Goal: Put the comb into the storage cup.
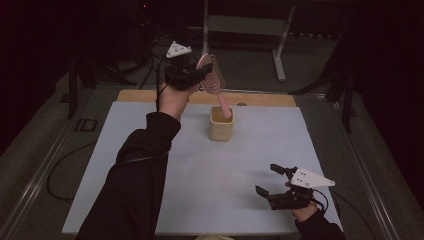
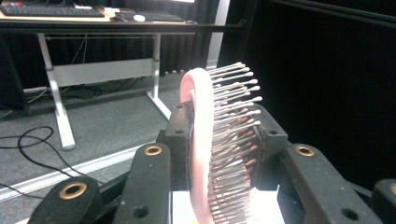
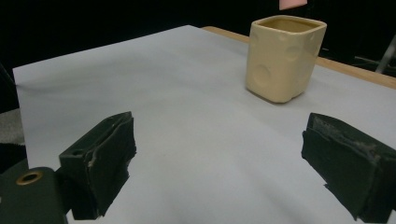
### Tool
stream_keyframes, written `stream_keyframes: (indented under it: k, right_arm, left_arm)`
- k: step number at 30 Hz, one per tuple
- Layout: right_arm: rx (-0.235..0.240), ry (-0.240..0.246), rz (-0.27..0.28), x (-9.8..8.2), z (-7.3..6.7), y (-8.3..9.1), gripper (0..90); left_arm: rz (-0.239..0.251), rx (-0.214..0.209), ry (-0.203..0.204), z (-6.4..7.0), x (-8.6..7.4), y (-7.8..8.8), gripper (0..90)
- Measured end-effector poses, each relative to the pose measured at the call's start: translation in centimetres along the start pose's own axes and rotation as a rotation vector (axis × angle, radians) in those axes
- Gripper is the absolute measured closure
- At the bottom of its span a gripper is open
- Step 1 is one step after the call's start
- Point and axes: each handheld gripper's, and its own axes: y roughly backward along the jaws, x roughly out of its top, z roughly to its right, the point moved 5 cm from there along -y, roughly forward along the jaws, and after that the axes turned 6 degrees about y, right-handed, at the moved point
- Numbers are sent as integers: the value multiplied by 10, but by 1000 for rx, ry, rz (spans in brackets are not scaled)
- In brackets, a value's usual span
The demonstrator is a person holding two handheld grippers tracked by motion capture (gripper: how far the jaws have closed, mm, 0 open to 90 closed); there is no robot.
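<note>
My left gripper (image 1: 202, 70) is raised above the far side of the table, shut on the head of a pink hairbrush (image 1: 214, 80). The brush hangs down and to the right, its handle tip over the mouth of a cream square cup (image 1: 221, 124). In the left gripper view the brush head (image 2: 219, 149) stands edge-on between the jaws, bristles pointing right. My right gripper (image 1: 272, 179) rests low at the near right of the white sheet (image 1: 150, 165), jaws wide apart with nothing between them. The right gripper view has the cup (image 3: 282, 58) ahead, and the handle's pink tip (image 3: 293, 3) above it.
The wooden table edge (image 1: 260, 99) runs behind the cup. Beyond it stand a desk frame (image 1: 245, 25) and loose cables on grey carpet. In the left gripper view a desk with keyboards (image 2: 51, 10) stands at the back. A dark-sleeved forearm crosses the sheet's left half.
</note>
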Motion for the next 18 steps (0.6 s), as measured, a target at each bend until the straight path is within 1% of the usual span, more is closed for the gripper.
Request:
stream_keyframes:
  k: [4, 8, 15, 18]
  right_arm:
    - [3, -2, 0, 0, 0, 0, 93]
    - [4, -2, -1, -1, 0, 0, 93]
    - [3, -1, -1, -1, 0, 0, 93]
    - [2, 0, 0, -1, 1, 0, 93]
  left_arm:
    - [-3, 16, -2, -4, -4, -4, 670]
    - [3, 14, 16, -8, -8, -6, 670]
    - [2, 18, 14, -10, -15, -10, 669]
    - [2, 21, 20, -12, -17, -12, 669]
